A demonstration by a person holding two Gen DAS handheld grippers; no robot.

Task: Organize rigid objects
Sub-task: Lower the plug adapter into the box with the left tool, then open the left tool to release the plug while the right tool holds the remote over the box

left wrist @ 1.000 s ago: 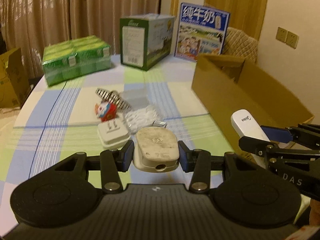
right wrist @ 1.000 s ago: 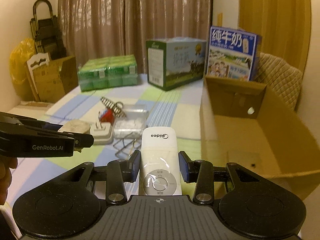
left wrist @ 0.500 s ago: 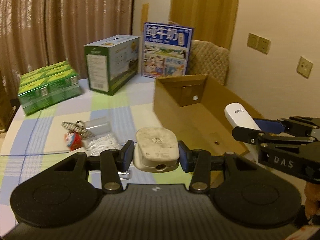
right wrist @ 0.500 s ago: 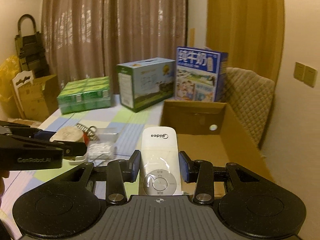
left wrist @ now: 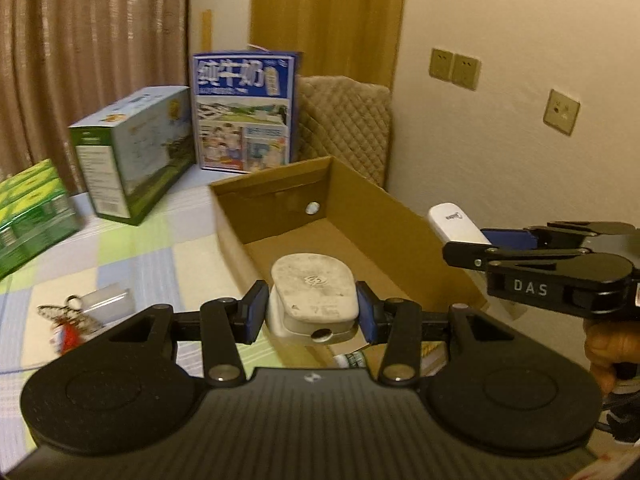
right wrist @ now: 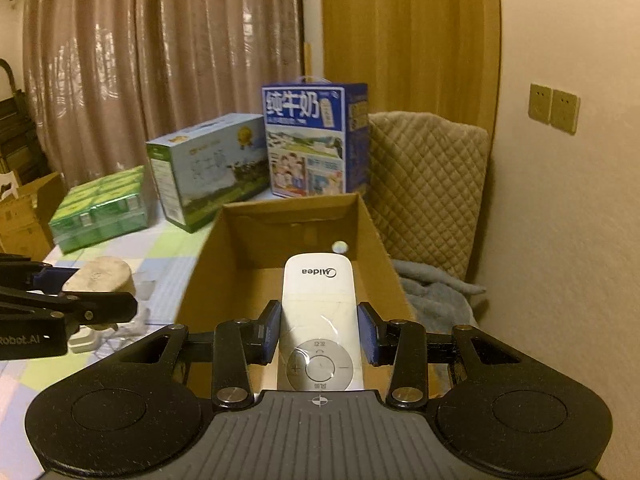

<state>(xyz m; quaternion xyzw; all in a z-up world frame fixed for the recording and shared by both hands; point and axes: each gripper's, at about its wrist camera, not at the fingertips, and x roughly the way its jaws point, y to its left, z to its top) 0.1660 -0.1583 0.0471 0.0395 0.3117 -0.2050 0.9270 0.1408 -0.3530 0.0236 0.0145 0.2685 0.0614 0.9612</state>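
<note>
Both loads hung over the open brown cardboard box (right wrist: 288, 240), the left gripper (left wrist: 312, 312) pinching a scuffed white oval plug adapter (left wrist: 314, 290) and the right gripper (right wrist: 318, 334) a slim white remote (right wrist: 318, 320); lowering and spreading the jaws looked next.

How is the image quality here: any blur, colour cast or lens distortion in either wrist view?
Left wrist view: dim yellow light, motion smear on the keyring and green packs, while the held plug stays sharp. Right wrist view: same warm cast, slight blur on the cardboard box, the remote crisp. Both views: fisheye bending at the edges, dark corners.
</note>
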